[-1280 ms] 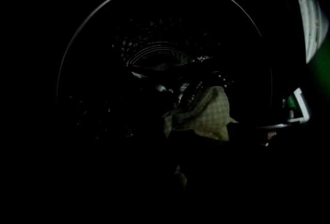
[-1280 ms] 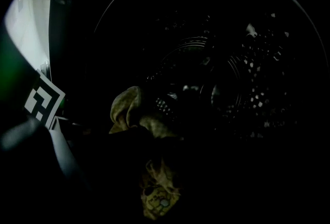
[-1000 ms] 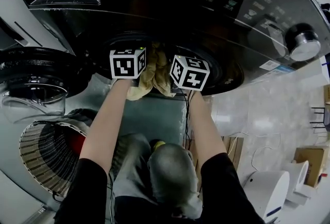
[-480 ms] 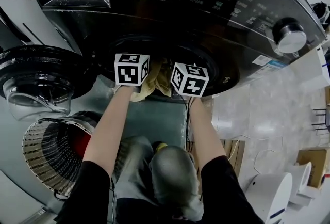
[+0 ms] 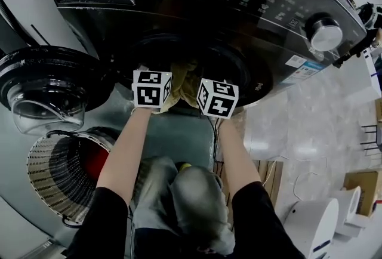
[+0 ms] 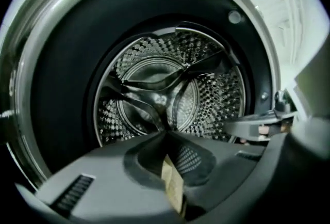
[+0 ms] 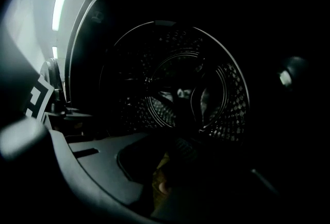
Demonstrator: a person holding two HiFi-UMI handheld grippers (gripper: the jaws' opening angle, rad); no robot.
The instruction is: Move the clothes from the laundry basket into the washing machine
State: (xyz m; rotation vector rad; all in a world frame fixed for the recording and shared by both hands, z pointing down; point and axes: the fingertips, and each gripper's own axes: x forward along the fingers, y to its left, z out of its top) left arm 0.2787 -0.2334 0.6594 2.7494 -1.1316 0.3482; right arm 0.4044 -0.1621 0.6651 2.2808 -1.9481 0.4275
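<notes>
The washing machine [image 5: 239, 7] fills my view. Its drum [image 6: 160, 94] gapes straight ahead of both tools, so I judge this the loading step. The laundry basket [image 5: 54, 180] sits low on my left, under the swung-open door [image 5: 48, 85]. The yellow cloth [image 5: 182, 82] hangs at the drum's mouth between the left gripper [image 6: 172, 187] and right gripper [image 7: 165, 181], each clamped tight on a fold to carry it in.

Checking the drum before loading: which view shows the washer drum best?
The left gripper view: the drum is brightly lit, perforated wall and paddles clear. The right gripper view shows it, but dark. The head view shows only the dark door opening behind the yellow cloth.
</notes>
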